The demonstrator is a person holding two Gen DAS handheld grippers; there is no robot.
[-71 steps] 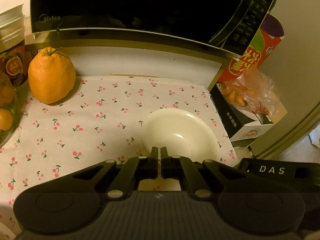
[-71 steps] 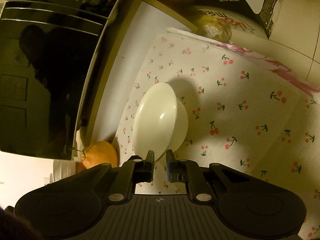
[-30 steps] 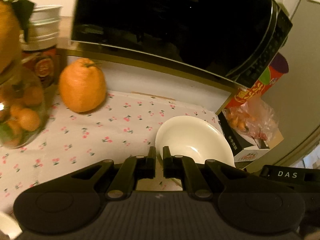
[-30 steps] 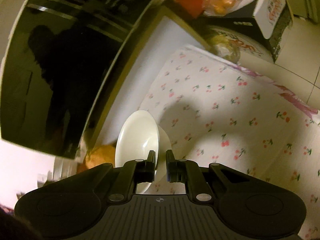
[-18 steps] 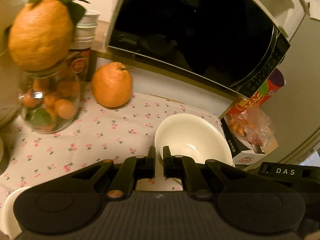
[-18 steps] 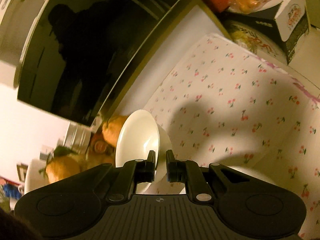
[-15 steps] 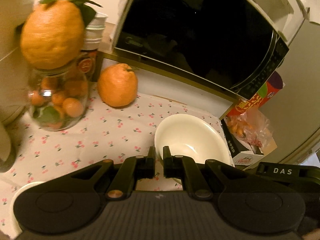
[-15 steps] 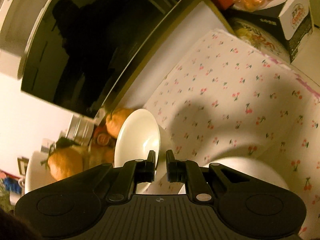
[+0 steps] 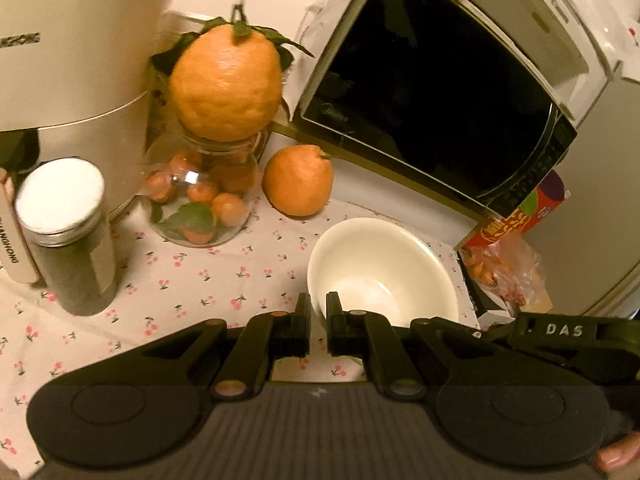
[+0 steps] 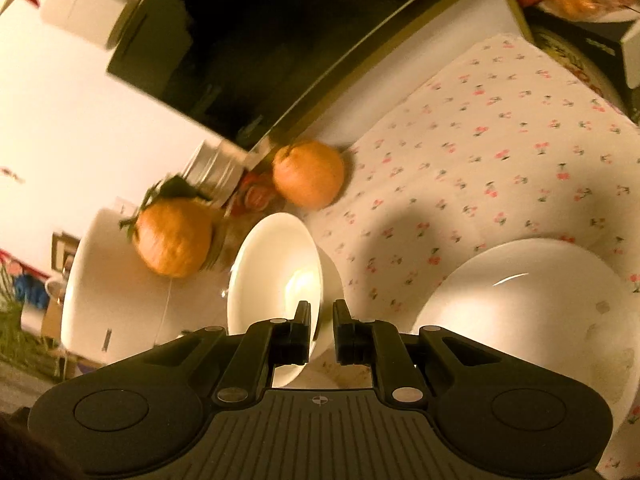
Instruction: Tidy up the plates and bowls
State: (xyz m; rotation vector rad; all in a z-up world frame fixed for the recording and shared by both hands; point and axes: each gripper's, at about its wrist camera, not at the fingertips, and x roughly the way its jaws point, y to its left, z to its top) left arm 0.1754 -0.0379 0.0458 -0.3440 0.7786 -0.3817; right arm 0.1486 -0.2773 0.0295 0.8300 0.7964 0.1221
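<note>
A white bowl (image 9: pixel 384 272) hangs above the cherry-print cloth (image 9: pixel 208 280), held from two sides. My left gripper (image 9: pixel 318 320) is shut on the bowl's near-left rim. In the right wrist view the same bowl (image 10: pixel 276 264) appears tilted on edge, and my right gripper (image 10: pixel 320 328) is shut on its rim. The right gripper's body (image 9: pixel 568 330) shows at the bowl's right in the left wrist view. A wide white plate (image 10: pixel 532 300) lies on the cloth just right of my right gripper.
A black-doored microwave (image 9: pixel 432 112) stands at the back. An orange (image 9: pixel 298 184) lies before it, and a glass jar (image 9: pixel 200 204) of small oranges carries a big orange (image 9: pixel 226 88). A white-lidded canister (image 9: pixel 68 236), a white appliance (image 9: pixel 72 60) and a snack box (image 9: pixel 516 216) crowd the sides.
Both grippers have carried the bowl up and back from the microwave. The jar, canister and white appliance have come into the left view, and the white plate into the right view.
</note>
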